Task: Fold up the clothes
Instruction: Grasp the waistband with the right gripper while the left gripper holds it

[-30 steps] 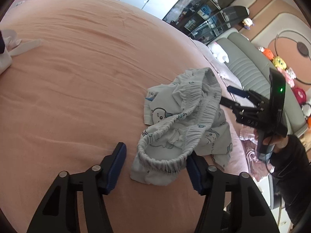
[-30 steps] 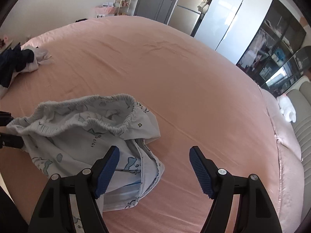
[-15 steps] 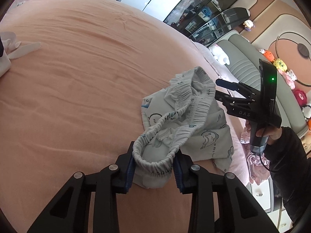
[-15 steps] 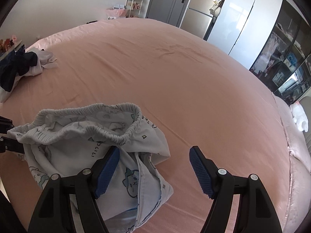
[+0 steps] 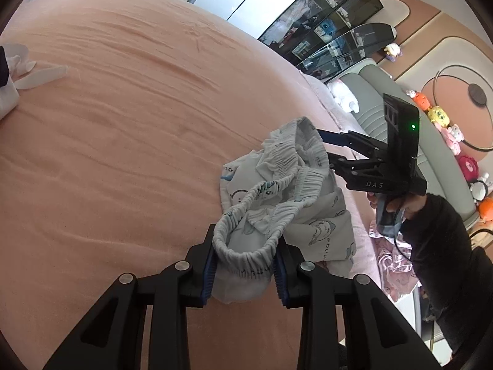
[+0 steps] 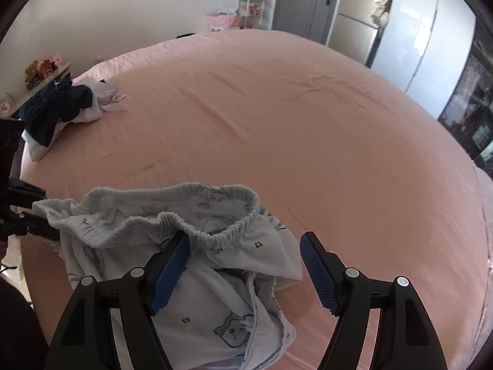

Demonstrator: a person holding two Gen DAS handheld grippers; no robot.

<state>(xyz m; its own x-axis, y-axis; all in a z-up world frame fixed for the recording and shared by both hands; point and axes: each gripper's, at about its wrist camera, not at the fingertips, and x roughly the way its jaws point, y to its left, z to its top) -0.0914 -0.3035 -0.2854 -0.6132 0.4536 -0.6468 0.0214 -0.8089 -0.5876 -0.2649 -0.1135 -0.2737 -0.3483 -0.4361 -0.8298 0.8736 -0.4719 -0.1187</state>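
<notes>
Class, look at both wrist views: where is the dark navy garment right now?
The dark navy garment lies at the far left edge of the pink bed in the right wrist view, piled on white clothes, well beyond the printed shorts.

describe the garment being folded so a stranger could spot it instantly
Start at the big pink bed. Near its front edge lies a crumpled pair of pale blue shorts with a gathered elastic waistband, pinched by the left gripper. Small cartoon animal prints set it apart from the dark navy and white clothes pile at the far corner.
</notes>
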